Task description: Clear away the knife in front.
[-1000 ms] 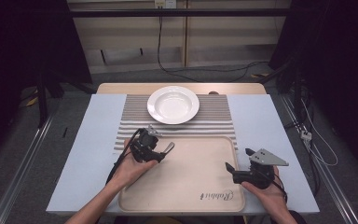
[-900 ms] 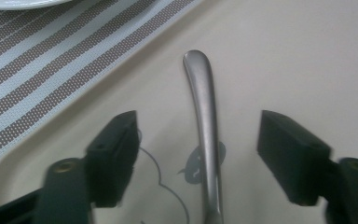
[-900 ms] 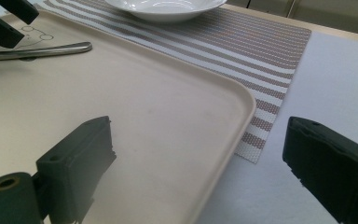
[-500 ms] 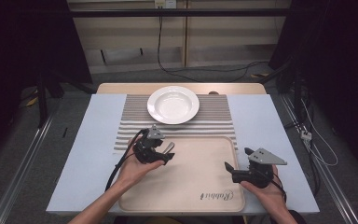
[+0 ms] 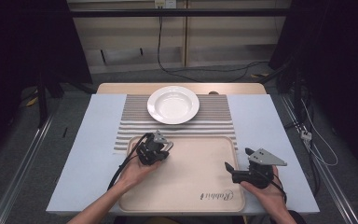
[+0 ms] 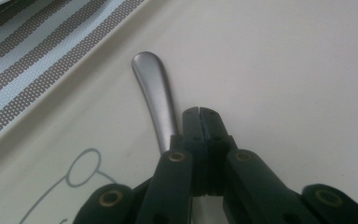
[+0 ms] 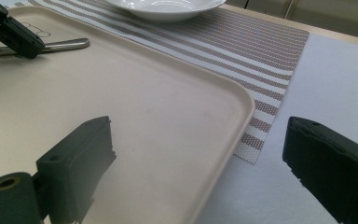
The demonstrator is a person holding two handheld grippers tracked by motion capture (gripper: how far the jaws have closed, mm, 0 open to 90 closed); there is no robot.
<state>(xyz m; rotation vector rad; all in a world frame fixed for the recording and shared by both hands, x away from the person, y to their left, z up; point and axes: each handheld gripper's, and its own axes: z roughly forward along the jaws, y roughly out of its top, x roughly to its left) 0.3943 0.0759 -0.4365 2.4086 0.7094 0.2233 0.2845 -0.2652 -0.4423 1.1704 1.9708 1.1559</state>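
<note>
One desk [image 5: 98, 88] carries everything, its wooden edge showing at the far side. On it lies one pale blue sheet [image 5: 91, 154] that spans most of the top. Over the sheet's middle sits one placemat [image 5: 135, 121] with brown and white stripes, reaching from the far edge toward the near half.

One beige tray [image 5: 191, 186] rests at the near centre, its far rim overlapping the placemat. A line drawing marks its left part and a small written word its near right part.

One white plate [image 5: 173, 104], round and deep, stands on the far middle of the placemat, well apart from both grippers.

Two grippers are in use, one in each hand. The right gripper [image 5: 236, 158] hovers over the tray's right edge with its jaws released and standing wide; nothing is between them. The left gripper [image 5: 163, 150] is at the tray's far left corner. Its jaws have just been closing and now stand clenched tight together, pads meeting.

One metal utensil handle [image 6: 156, 93], slim and rounded at its end, lies flat on the tray at that far left corner. In the left gripper view it runs just beside the closed jaws on their left, not between the pads; whether it touches them I cannot tell. Its other end is hidden under the gripper.
</note>
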